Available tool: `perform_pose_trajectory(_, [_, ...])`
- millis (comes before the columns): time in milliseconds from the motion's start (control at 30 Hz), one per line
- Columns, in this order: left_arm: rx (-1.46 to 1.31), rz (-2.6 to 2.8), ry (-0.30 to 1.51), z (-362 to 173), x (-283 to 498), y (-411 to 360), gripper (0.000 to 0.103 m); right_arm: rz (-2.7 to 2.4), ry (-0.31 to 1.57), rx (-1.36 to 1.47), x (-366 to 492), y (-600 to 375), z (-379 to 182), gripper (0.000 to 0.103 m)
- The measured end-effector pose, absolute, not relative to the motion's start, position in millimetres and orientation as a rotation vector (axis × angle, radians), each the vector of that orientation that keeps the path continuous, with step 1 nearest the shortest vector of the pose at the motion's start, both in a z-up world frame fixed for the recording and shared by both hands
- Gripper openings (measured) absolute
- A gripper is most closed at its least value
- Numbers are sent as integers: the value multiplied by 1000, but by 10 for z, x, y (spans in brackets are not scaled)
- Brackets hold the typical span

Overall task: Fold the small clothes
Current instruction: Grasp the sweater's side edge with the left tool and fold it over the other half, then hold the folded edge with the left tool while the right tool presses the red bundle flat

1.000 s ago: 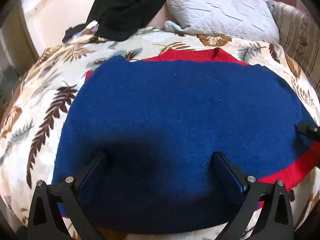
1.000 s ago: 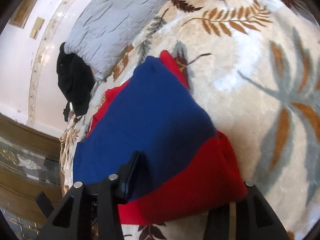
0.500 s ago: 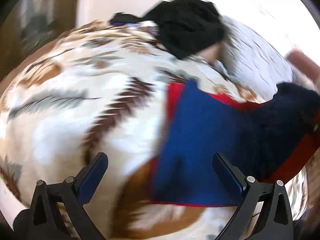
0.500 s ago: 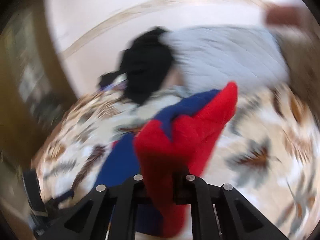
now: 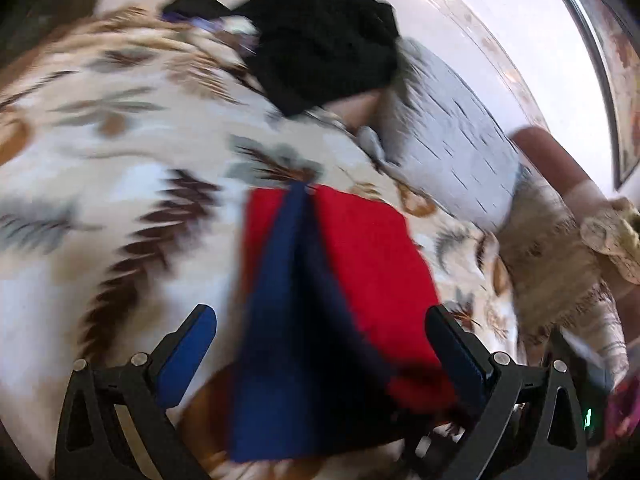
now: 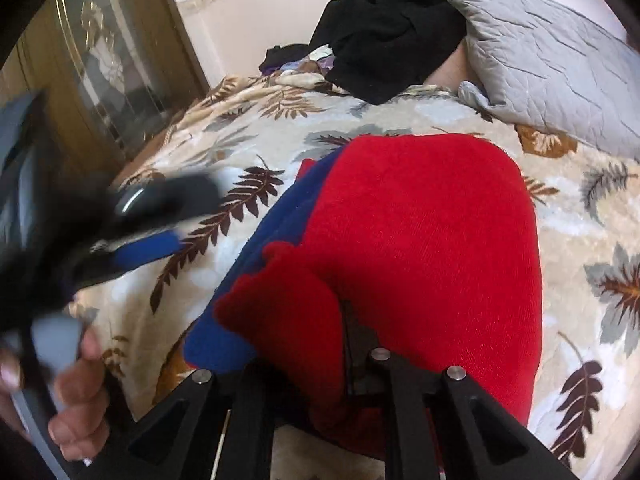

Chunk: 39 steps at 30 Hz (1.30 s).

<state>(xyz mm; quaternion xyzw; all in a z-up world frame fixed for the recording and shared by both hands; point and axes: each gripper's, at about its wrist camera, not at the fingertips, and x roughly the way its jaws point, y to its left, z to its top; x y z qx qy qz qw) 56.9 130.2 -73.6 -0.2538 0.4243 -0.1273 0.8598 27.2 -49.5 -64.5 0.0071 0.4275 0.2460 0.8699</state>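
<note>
Through the left wrist camera I see my left tongs [image 5: 320, 360] standing wide apart, blue pads on both fingers, with nothing pressed between them. Beyond and between the two fingers lies the red-and-blue sweater [image 5: 340, 280] on the bed [image 5: 100, 180], which is covered by a cream blanket printed with brown and grey leaves. A blue panel runs up the middle of the garment with red to either side — the picture is smeared, so I cannot make out the fold lines exactly. At the far end of the bed sits a heap of black clothing [image 5: 324, 44], and just beside it a grey quilted pillow [image 5: 452, 152]; a tan patterned cloth [image 5: 560, 264] lies at the right edge. From the right wrist camera, my right tongs [image 6: 320, 360] are drawn together, clamped on a bunched red fold of the sweater [image 6: 420, 240], which rises over the fingers and spreads away across the blanket, red on top and a blue edge showing along its left side. The left tongs [image 6: 160, 216] appear here too, blurred, at the left over the blanket, apart from the garment — a hand [image 6: 76, 392] grips the handle below. The black heap [image 6: 392, 28] and the pillow [image 6: 548, 56] lie at the head of the bed [image 6: 240, 140].
</note>
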Motion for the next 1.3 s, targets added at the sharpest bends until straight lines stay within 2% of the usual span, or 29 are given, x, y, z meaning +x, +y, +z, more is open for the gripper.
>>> perform_pose_trajectory(100, [-553,-322,1006,-869,890,1121,102,529,872,42,228,-552,-603,12])
perform_pose_trajectory(167, [-552,-358,1052,-950,1063,1025,95,541,859,53,195,-591,-561,12])
perform_pose_trajectory(200, [-556,-362,1084,-1000,1132,988,76,547,851,54,178,-596,-551,12])
perform_pose_trajectory(233, [-559,-375,1112,-1035,1182,958,42,554,846,52,164,-594,-547,12])
perform_pose_trajectory(267, [-545,-385,1140,-1071,1253,918,27,560,843,50,147,-590,-546,12])
perform_pose_trajectory(333, [-504,-373,1117,-1002,1236,891,18,571,840,52,128,-584,-535,12])
perform_pose_trajectory(467, [-442,-426,876,-449,948,945,17,604,757,52,39,-522,-340,12])
perform_pose_trajectory(533, [-392,-383,833,-480,883,1039,17,619,733,53,35,-452,-327,14])
perform_pose_trajectory(567, [-374,-330,869,-647,921,1110,17,631,759,29,71,-381,-422,17])
perform_pose_trajectory(600, [-388,-288,928,-831,973,1178,17,636,814,4,110,-320,-547,33])
perform_pose_trajectory(633, [-403,-243,1015,-1099,1024,1244,19,636,895,-7,137,-285,-715,43])
perform_pose_trajectory(800, [-404,-245,955,-1044,880,1280,21,660,860,17,-126,-448,-693,54])
perform_pose_trajectory(1033, [-452,-223,967,-1017,828,1347,17,578,823,148,-298,-953,-534,62])
perform_pose_trajectory(1167, [-420,-214,922,-917,702,1291,16,534,824,208,-362,-1179,-566,63])
perform_pose_trajectory(1267, [-457,-176,976,-1113,701,1365,18,531,835,232,-369,-1284,-569,63])
perform_pose_trajectory(1300, [-449,-172,969,-1081,675,1380,20,523,837,240,-359,-1323,-572,68])
